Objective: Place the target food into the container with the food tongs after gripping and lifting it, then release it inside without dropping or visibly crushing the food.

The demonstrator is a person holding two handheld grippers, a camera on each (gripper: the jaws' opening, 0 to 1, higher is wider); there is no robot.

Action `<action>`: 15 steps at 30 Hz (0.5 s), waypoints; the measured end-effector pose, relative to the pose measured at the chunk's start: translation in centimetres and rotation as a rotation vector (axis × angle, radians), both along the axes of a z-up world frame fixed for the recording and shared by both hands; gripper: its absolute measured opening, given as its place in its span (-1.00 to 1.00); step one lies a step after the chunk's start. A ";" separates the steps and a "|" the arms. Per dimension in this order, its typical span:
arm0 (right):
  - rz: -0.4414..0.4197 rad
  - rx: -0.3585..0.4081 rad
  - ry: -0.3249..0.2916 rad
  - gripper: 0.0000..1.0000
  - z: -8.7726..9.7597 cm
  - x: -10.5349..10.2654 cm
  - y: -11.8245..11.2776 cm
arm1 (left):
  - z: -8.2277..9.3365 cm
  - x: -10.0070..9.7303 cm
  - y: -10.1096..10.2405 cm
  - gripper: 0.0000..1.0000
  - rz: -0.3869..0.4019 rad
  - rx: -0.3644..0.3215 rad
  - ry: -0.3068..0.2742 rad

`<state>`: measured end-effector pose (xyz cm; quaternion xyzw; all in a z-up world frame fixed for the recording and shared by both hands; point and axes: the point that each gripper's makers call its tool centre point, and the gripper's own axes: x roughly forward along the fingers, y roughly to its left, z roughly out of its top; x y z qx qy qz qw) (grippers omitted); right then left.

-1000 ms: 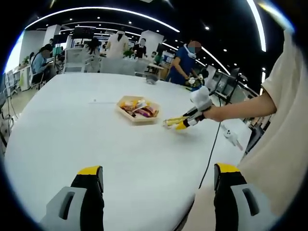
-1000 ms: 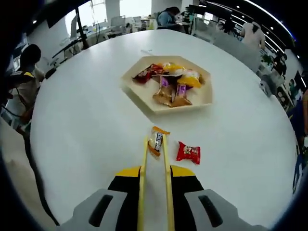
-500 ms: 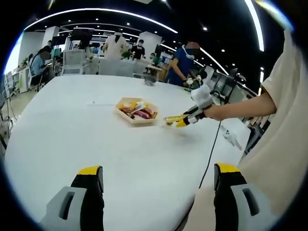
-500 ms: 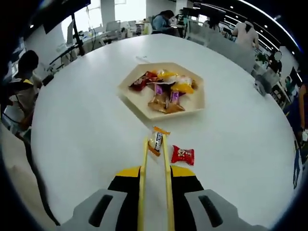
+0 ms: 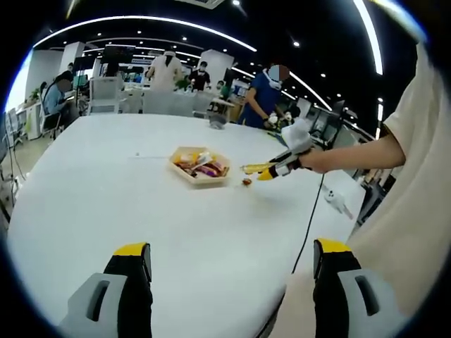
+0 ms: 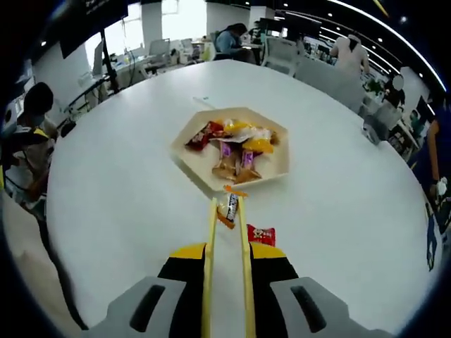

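My right gripper point(image 6: 227, 205) is shut on yellow food tongs point(image 6: 243, 243), and the tong tips pinch an orange wrapped snack point(image 6: 228, 208) lifted above the white table point(image 6: 120, 190). Just ahead of the tips sits a pale hexagonal tray point(image 6: 283, 160) holding several wrapped snacks. A red wrapped candy point(image 6: 262, 235) lies on the table under the tongs, to their right. In the left gripper view the right gripper point(image 5: 269, 171) holds the tongs point(image 5: 252, 167) right of the tray point(image 5: 184, 174), above the red candy point(image 5: 246, 182). My left gripper point(image 5: 232, 264) stands open over the table's near edge.
The large round white table point(image 5: 127, 211) has a black cable point(image 5: 310, 211) hanging over its right edge, beside a small white object point(image 5: 337, 201). A person's arm point(image 5: 352, 156) holds the right gripper. Several people and desks stand behind the table.
The right gripper has risen and moved toward the tray with the orange snack in the tongs. The red candy stays on the table. The left gripper has not moved.
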<state>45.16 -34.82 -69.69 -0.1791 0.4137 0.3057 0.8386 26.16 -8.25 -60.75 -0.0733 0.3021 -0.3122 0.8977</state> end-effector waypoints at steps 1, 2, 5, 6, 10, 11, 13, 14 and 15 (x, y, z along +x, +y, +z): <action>0.003 -0.007 -0.003 -0.58 0.2 0.0 0.1 | 0.0 -0.1 0.1 0.92 -0.001 0.001 -0.001; 0.003 -0.008 -0.010 -0.58 0.3 0.1 0.2 | 0.1 -0.1 0.2 0.92 -0.001 0.002 -0.003; -0.003 0.000 -0.023 -0.58 0.9 0.5 0.4 | 0.3 -0.4 0.8 0.92 0.007 0.003 -0.008; -0.004 0.002 -0.026 -0.58 1.1 0.6 0.5 | 0.3 -0.4 0.8 0.92 0.008 0.003 -0.008; -0.011 0.016 -0.046 -0.58 2.0 1.2 1.1 | 0.3 -0.7 1.5 0.91 0.014 0.009 -0.007; -0.010 0.018 -0.051 -0.58 2.2 1.3 1.3 | 0.3 -0.8 1.6 0.91 0.016 0.010 -0.008; -0.008 0.018 -0.063 -0.58 2.7 1.7 1.7 | 0.3 -0.9 1.7 0.92 0.017 0.009 -0.009; -0.008 0.022 -0.064 -0.58 2.8 1.9 1.8 | 0.3 -0.9 1.7 0.92 0.017 0.009 -0.009; -0.009 0.024 -0.071 -0.58 3.0 2.1 2.0 | 0.4 -0.9 1.7 0.92 0.016 0.008 -0.012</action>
